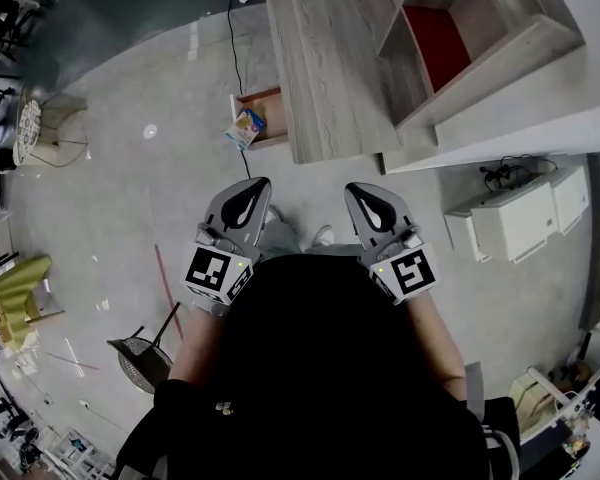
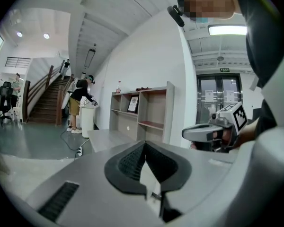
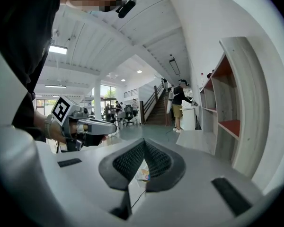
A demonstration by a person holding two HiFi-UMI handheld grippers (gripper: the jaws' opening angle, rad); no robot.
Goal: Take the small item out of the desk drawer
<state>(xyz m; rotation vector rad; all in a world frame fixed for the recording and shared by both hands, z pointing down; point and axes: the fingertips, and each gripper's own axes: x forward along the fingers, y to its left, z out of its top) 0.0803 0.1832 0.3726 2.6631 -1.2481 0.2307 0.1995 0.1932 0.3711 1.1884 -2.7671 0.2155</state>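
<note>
Looking down, head view: grey woodgrain desk (image 1: 325, 68) ahead, with open concrete floor (image 1: 130, 198) between it and the person.
Open drawer (image 1: 270, 103): juts from the desk's left side in this view, reddish inside. The small colourful packet (image 1: 245, 128) lies in it, print unreadable.
Left gripper view: left gripper (image 2: 144, 144) pressed together, empty, ribbed black pads.
Right gripper view: right gripper (image 3: 143, 141) pressed together, empty, well apart from the packet.
Marker cubes (image 1: 218, 271): black-and-white squares.

Sticking out of table (image 1: 320, 68) left side: drawer (image 1: 261, 95), small item (image 1: 245, 128) in it; along table's right side: shelf (image 1: 515, 46).
</note>
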